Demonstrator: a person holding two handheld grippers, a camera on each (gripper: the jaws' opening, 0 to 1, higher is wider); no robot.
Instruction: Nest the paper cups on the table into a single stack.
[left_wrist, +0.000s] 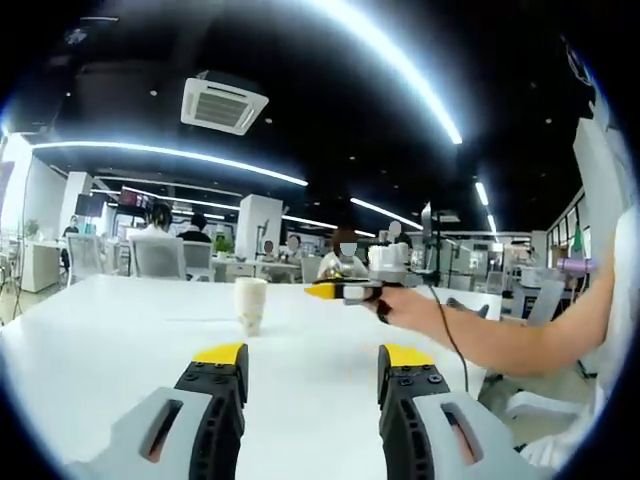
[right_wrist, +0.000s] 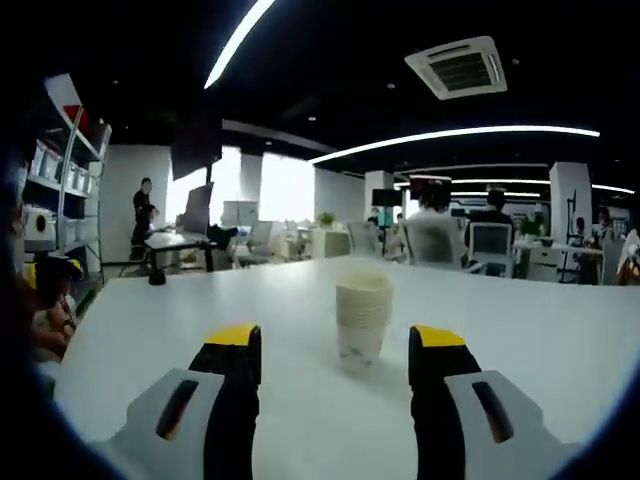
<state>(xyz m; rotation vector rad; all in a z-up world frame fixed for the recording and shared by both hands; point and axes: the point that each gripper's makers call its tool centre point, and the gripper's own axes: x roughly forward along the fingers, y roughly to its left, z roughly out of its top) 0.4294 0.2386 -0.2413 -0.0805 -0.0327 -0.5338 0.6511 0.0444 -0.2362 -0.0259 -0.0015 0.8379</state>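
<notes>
Upright on the smooth white table (right_wrist: 150, 330), ribbed tapered paper cups (right_wrist: 362, 318) sit nested; both grippers gape, holding nothing.

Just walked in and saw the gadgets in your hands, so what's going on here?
A person holds a two-jaw gripper in each hand over a white table in an open office. The paper cups already stand as one nested stack on the table. The right gripper is open with the stack ahead between its jaws, not gripped. The left gripper is open and empty, facing the stack from farther off.
</notes>
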